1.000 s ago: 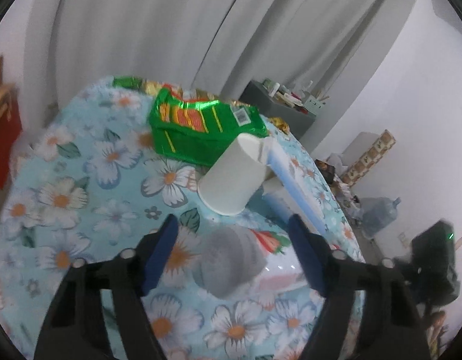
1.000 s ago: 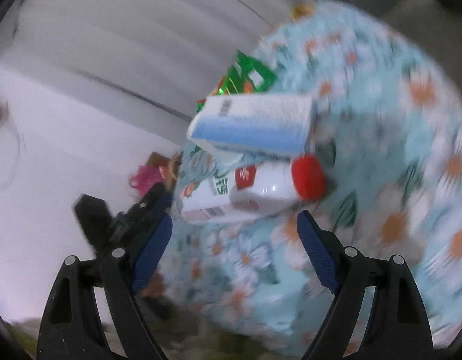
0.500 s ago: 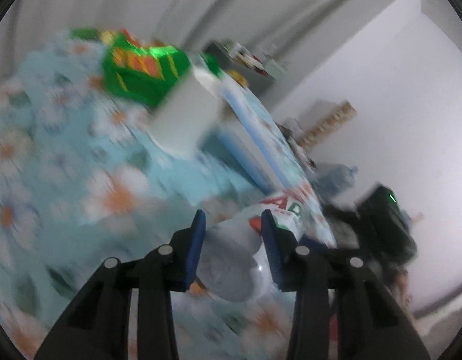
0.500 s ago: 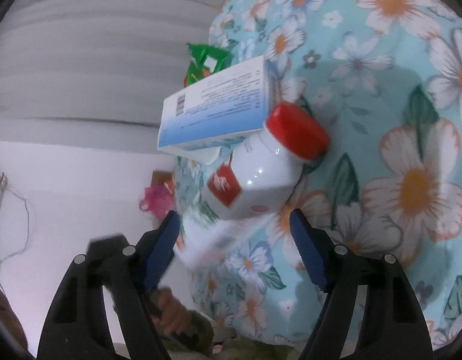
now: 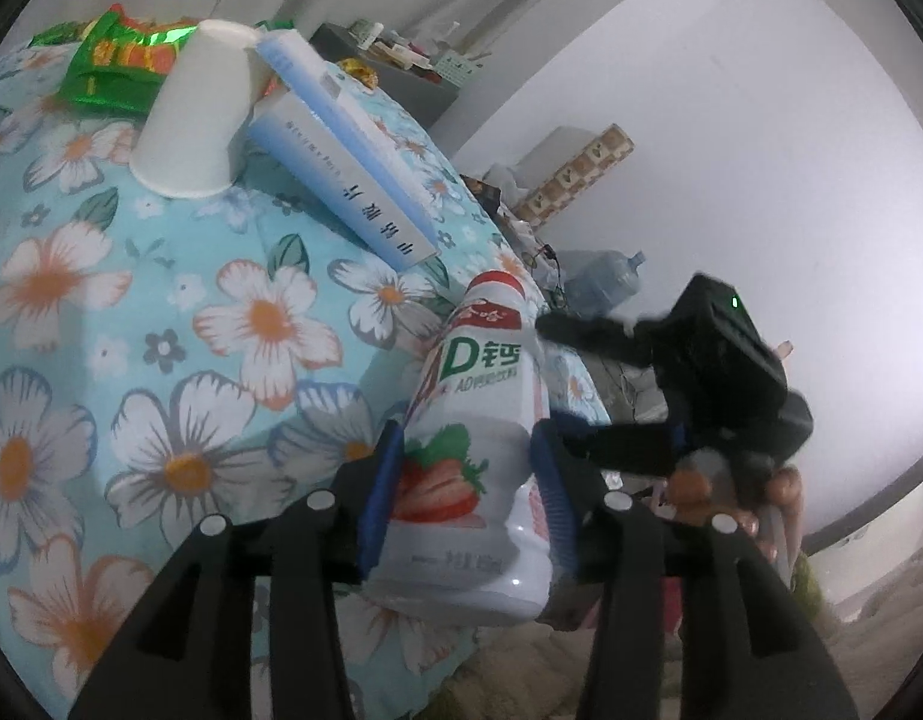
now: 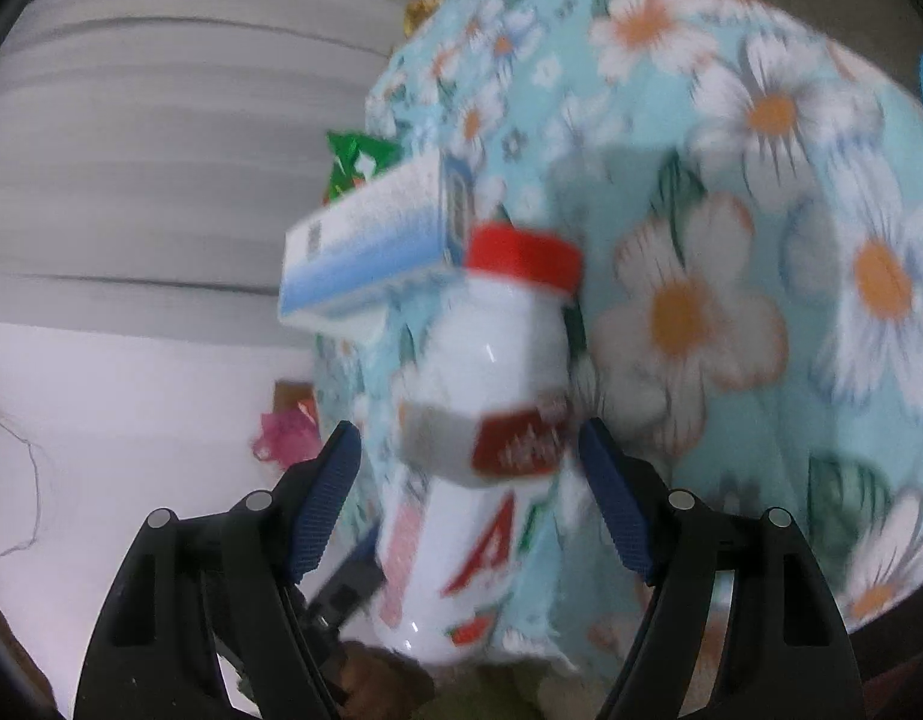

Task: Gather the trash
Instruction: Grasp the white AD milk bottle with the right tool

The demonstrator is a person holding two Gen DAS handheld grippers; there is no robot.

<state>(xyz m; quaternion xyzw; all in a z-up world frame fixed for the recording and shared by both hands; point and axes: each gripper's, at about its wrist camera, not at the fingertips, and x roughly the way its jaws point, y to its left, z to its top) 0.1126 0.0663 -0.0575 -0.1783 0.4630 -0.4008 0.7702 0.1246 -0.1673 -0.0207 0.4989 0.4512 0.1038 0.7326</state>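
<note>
bottle (image 5: 473,456) base cut off, right view blurred

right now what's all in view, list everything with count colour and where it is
bottle: one, white with red cap and strawberry label, at the table's near edge, between the left gripper's fingers
paper cup: one, white, upside down on the cloth beyond the box
box: one, long, blue and white, lying between cup and bottle
snack bag: one, green with orange print, at the far side of the table
tablecloth: one, light blue with white and orange flowers, over the table
water jug: one, pale blue, on the floor by the wall
left gripper: black, blue pads against the bottle's sides, jaws opening
right gripper: black, blue pads, open either side of the bottle, clear of it
</note>
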